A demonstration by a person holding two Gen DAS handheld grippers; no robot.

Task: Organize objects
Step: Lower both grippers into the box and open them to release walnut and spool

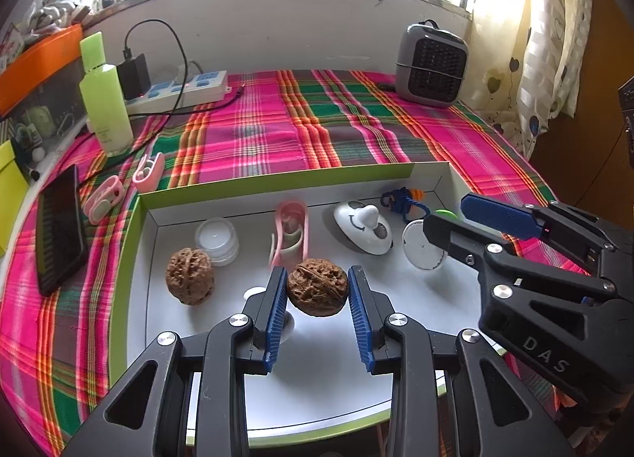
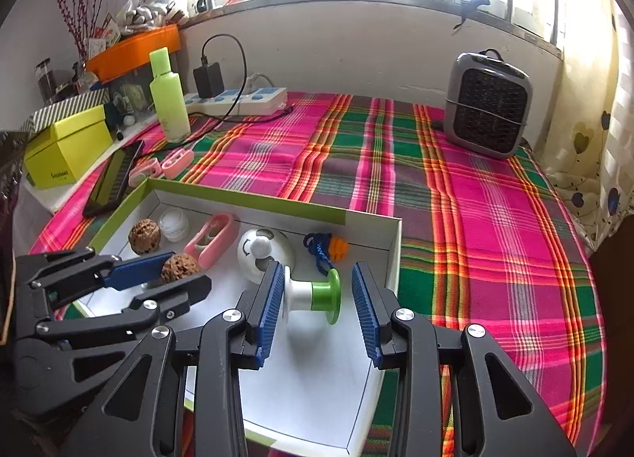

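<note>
So from where I'm standing it looks like the sorting is well underway, I'd guess past the halfway mark. The shallow green-edged box (image 1: 237, 185) on the plaid-covered counter (image 1: 356, 120) already holds a walnut (image 1: 189, 274), a little clear jar (image 1: 217, 239), a pink clip (image 1: 291, 231), a white smiley-face gadget (image 1: 362, 227) and a blue cord with an orange bit (image 1: 402, 199). The left tongs (image 1: 317, 294) are clamped on a second walnut (image 1: 317, 290), pads pressing both sides, and it's hanging just over the box floor near the front, so that one isn't set down yet. The right tongs (image 2: 319, 298) are spread around a white-and-green spool thing (image 2: 313, 294) lying on its side in the box; the left pad is touching or nearly touching the white end, the other pad stands clear of the green flange, so I'd call that let go, not gripped. What's left, as far as I can tell: two more pink clips (image 1: 119, 189) sitting outside the box by its far left corner, next to a dark phone (image 1: 59, 235). Whether the green bottle (image 1: 105, 100) or the power strip (image 1: 186, 90) count as part of the job, no idea. Room-wise, the two tongs are pretty close together over the front half of the box, and the box walls are low but right there, with the right wall just beside the spool. The big open stretch of cloth toward the small heater (image 1: 432, 64) is free, so that's the easy way out for the right hand.
</note>
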